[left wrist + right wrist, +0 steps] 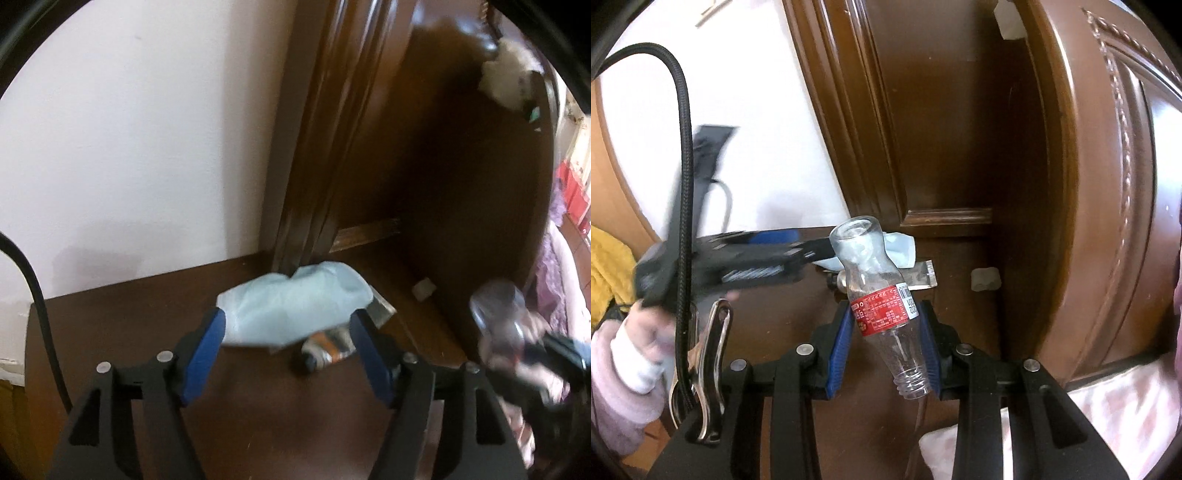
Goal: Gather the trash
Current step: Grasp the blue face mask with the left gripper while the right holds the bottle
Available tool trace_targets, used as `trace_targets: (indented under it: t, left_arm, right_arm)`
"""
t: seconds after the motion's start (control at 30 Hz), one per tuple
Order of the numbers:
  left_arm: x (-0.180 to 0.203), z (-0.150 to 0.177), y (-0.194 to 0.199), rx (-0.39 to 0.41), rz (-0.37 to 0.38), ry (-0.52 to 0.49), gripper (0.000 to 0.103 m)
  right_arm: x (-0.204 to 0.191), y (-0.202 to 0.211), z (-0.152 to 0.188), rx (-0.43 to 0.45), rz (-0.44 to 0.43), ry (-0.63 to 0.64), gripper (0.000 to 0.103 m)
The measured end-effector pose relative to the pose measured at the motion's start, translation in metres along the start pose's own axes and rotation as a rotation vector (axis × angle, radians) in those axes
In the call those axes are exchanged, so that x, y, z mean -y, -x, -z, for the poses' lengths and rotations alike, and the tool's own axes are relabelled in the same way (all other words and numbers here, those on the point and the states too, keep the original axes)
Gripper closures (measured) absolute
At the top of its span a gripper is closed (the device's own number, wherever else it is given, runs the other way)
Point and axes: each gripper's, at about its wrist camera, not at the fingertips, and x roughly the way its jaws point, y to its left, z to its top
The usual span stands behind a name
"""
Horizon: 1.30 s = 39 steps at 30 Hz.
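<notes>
Collecting so far: one piece is in hand, several are still on the dark wooden tabletop (129,332)
Right gripper (886,332): clenched on the clear plastic bottle (882,291) at its red label; the bottle is lifted clear of the table, tilted, neck end toward the camera
Left gripper (288,332): jaws spread wide and gripping nothing; the blue pads stand either side of the pale blue crumpled cloth (295,306); whether they touch it I cannot tell
Cloth: lying on the tabletop against the foot of the brown door frame (314,166)
Still to gather: the cloth; a squeezed tube (325,350) partly under it; a silver wrapper (923,277) beside it; a small grey scrap (985,279) further right
Trash bin: none visible in either view
Judgement: early in the task; most pieces remain
</notes>
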Motion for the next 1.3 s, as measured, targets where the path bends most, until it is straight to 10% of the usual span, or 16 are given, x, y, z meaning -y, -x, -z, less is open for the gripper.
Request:
trace_targets:
  t: [0.4,0.7,1.3]
  left_arm:
    - [-0.001,-0.018,-0.05,-0.073,-0.019,0.1,0.027]
    - [0.026,-0.008,-0.062,-0.021,-0.159,-0.048,0.03]
    - [0.04,0.0,-0.041,0.01,-0.111,-0.051,0.083]
  right_arm:
    - [0.01,0.012,0.013,0.025,-0.017,0.013,0.067]
    - [0.012,0.011,0.017,0.022,-0.037,0.001,0.067]
    - [0.012,0.009,0.019,0.031,-0.048,-0.025,0.067]
